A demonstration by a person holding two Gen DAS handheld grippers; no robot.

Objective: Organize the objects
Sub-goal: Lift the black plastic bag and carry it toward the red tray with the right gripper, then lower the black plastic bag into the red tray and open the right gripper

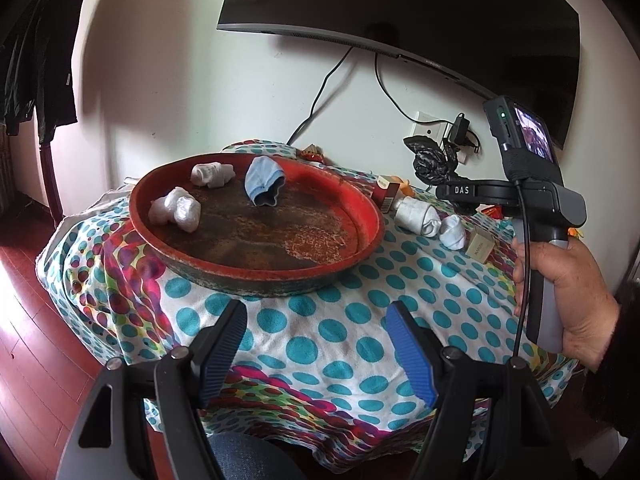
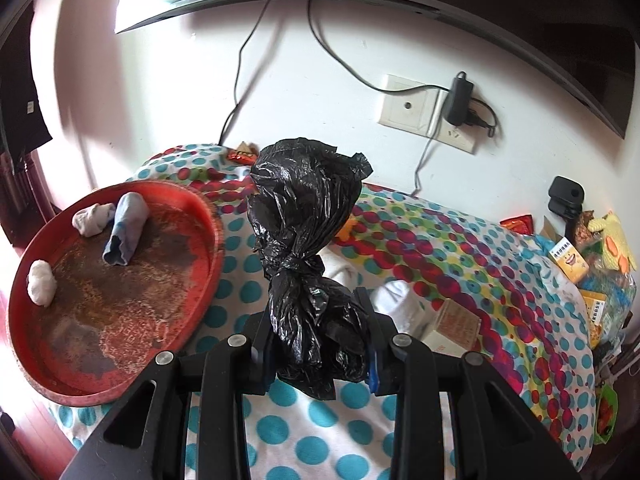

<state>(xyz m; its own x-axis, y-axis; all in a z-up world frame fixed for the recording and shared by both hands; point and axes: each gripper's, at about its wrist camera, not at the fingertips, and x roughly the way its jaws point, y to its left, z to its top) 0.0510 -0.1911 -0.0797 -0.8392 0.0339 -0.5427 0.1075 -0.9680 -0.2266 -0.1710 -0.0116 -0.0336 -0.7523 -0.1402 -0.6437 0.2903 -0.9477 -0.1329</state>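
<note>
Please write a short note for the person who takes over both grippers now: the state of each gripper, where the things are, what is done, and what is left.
Left gripper: open, empty, hovering over the dotted tablecloth in front of the red tray.
Right gripper: fingers shut on a knotted black plastic bag, held above the table to the right of the tray.
Done: three rolled socks lie in the tray, two white ones and a blue one.
Left: the bag is not yet put down; probably it goes somewhere on the table. Two white rolled socks and small boxes lie on the cloth outside the tray.
</note>
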